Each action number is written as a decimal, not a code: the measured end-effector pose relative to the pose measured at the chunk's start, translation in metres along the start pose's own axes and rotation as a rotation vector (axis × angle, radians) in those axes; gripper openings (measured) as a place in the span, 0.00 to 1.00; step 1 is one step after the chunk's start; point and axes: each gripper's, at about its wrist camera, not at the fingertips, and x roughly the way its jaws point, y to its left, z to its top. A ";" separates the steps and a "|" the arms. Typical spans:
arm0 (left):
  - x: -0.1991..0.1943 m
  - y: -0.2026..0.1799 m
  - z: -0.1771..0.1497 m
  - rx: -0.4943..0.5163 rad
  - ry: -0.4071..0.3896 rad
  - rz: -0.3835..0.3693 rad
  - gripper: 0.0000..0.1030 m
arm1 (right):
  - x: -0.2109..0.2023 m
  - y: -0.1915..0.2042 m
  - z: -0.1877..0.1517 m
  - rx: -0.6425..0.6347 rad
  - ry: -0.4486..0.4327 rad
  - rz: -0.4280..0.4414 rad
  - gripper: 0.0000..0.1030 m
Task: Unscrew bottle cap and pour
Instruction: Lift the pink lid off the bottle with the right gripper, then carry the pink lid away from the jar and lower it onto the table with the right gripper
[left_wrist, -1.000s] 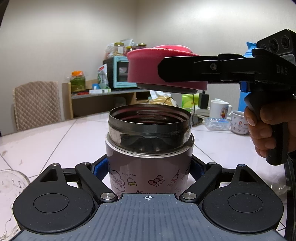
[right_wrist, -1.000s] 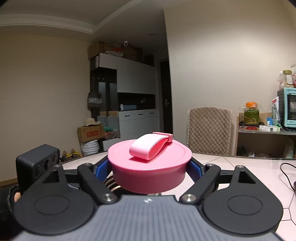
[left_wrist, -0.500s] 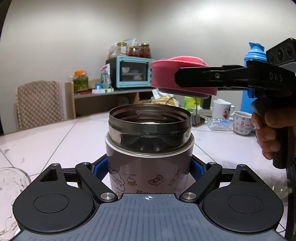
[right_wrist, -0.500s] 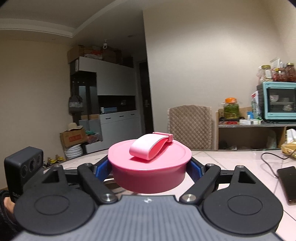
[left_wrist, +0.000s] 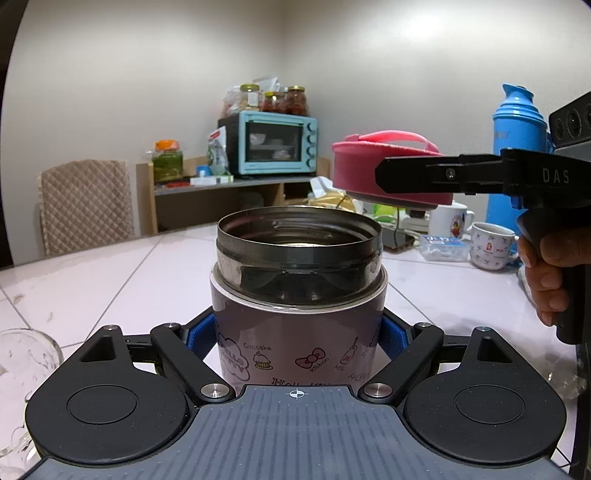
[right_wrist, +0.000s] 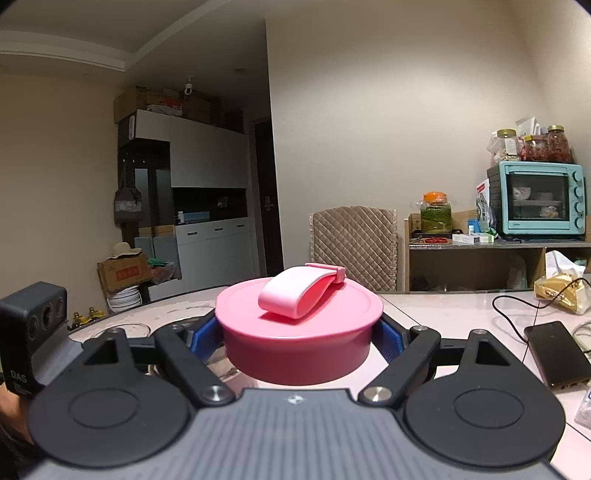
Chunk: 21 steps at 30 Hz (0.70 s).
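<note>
A pink food jar (left_wrist: 295, 332) with cartoon prints and a steel threaded mouth stands uncapped on the white tiled table (left_wrist: 110, 280). My left gripper (left_wrist: 298, 332) is shut on its body, blue pads against both sides. The round pink cap (right_wrist: 299, 332) with its folded carry strap sits level between the blue pads of my right gripper (right_wrist: 298, 334), which is shut on it. In the left wrist view that cap (left_wrist: 354, 166) hangs in the air to the right of and above the jar's mouth, held by the right gripper (left_wrist: 388, 177) in a person's hand (left_wrist: 546, 273).
A clear glass (left_wrist: 22, 362) stands at the left beside the jar. Mugs (left_wrist: 491, 247), a small box and a blue thermos (left_wrist: 517, 155) crowd the right. A phone (right_wrist: 554, 354) with a cable lies on the table. A chair (left_wrist: 85, 206) and a shelf with a teal oven (left_wrist: 273, 147) stand behind.
The right gripper has carried the cap to the right, clear of the jar's mouth, and slightly down. The jar and the left gripper have stayed put.
</note>
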 end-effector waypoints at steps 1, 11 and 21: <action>0.000 0.000 0.000 -0.001 0.000 0.001 0.87 | 0.000 -0.001 -0.002 0.001 0.002 -0.006 0.82; -0.003 -0.002 0.002 -0.008 0.001 0.024 0.87 | -0.007 0.003 -0.009 0.011 0.009 -0.052 0.82; -0.005 -0.005 0.002 -0.020 0.002 0.059 0.87 | -0.015 0.003 -0.018 0.020 0.027 -0.107 0.82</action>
